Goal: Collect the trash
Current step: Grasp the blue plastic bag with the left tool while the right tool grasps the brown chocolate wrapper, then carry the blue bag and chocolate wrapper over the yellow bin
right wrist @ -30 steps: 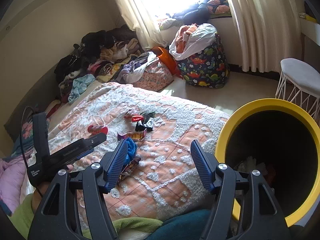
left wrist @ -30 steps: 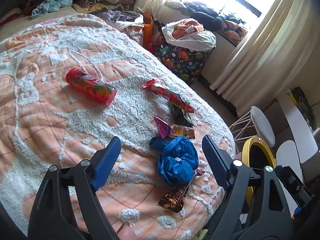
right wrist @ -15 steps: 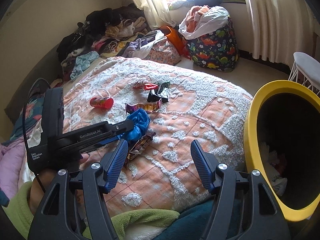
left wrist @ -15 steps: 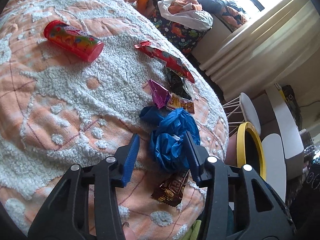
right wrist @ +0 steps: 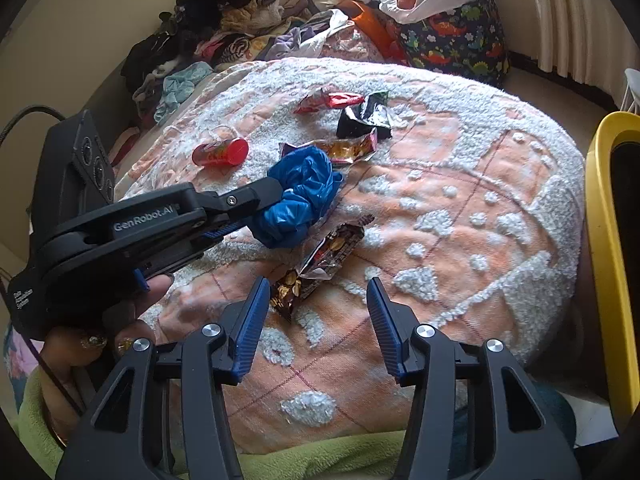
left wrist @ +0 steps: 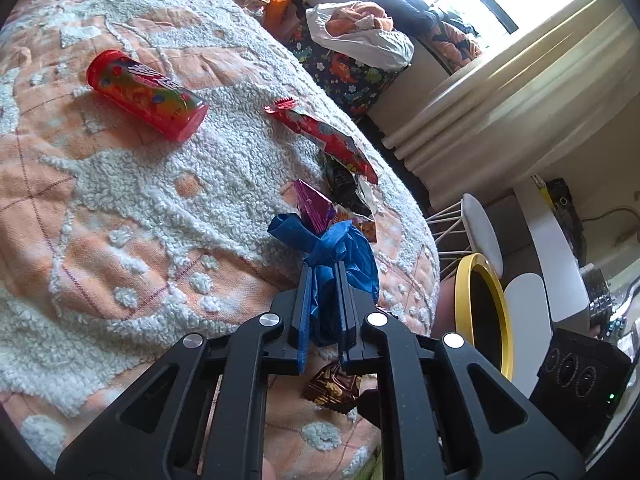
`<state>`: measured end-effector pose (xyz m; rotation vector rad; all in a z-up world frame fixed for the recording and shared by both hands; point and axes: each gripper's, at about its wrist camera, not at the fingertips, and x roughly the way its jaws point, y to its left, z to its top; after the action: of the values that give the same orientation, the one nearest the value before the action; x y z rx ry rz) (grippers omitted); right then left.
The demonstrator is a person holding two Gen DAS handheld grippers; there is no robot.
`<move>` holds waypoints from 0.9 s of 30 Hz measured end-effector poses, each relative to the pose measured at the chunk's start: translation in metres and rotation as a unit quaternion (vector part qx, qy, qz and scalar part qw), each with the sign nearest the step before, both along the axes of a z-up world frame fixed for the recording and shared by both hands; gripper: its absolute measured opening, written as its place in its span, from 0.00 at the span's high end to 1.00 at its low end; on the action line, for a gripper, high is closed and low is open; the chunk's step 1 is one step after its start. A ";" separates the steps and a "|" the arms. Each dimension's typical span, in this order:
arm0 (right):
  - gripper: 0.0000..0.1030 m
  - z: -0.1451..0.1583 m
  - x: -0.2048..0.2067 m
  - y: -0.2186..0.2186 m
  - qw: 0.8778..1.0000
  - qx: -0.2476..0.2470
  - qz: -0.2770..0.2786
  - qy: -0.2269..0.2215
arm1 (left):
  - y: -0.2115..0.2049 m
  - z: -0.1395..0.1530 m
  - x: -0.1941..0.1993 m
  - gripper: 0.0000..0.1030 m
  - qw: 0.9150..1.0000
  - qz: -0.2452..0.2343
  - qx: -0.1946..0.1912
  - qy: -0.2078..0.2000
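Observation:
A crumpled blue plastic bag lies on the orange-and-white bedspread. My left gripper is shut on its near end; the right wrist view shows this grip on the bag from the side. Just below the bag lies a brown snack wrapper, also seen under my left fingers. My right gripper hovers over the wrapper's near end with its jaws closing and the pads not touching it. Farther back lie a red tube, a red wrapper, a black wrapper and a purple-orange wrapper.
A yellow-rimmed bin stands at the bed's right edge. A dinosaur-print basket full of laundry sits by the curtains, with a white stool nearby. Clothes are heaped along the far wall. A person's hand holds the left gripper.
My left jaws closed onto the blue bag. My right gripper dropped toward the bed, came close over the brown wrapper, and its jaws narrowed.

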<state>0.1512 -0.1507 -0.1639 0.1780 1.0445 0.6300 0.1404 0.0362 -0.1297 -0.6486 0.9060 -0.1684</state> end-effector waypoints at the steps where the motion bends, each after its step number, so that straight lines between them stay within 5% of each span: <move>1: 0.57 -0.004 0.002 0.004 1.000 0.003 0.002 0.006 | 0.001 0.001 -0.001 0.95 1.000 0.002 -0.001 -0.002; 4: 0.62 -0.012 0.007 0.012 1.000 0.007 0.002 0.020 | 0.004 0.003 -0.002 0.95 1.000 0.003 -0.003 -0.006; 6: 0.79 -0.015 0.010 0.013 1.000 0.006 0.003 0.024 | 0.007 0.005 -0.003 0.96 1.000 0.003 -0.001 -0.009; 9: 0.89 -0.015 0.010 0.007 1.000 0.015 -0.003 0.027 | 0.008 0.008 -0.003 0.97 1.000 0.006 0.000 -0.014; 27: 0.89 0.039 -0.006 -0.043 0.996 0.027 -0.029 -0.076 | -0.008 0.045 -0.010 0.98 0.998 -0.005 0.020 -0.060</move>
<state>0.1451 -0.1937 -0.1248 0.2024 0.8736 0.6104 0.1300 0.0286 -0.0851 -0.5908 0.7955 -0.1955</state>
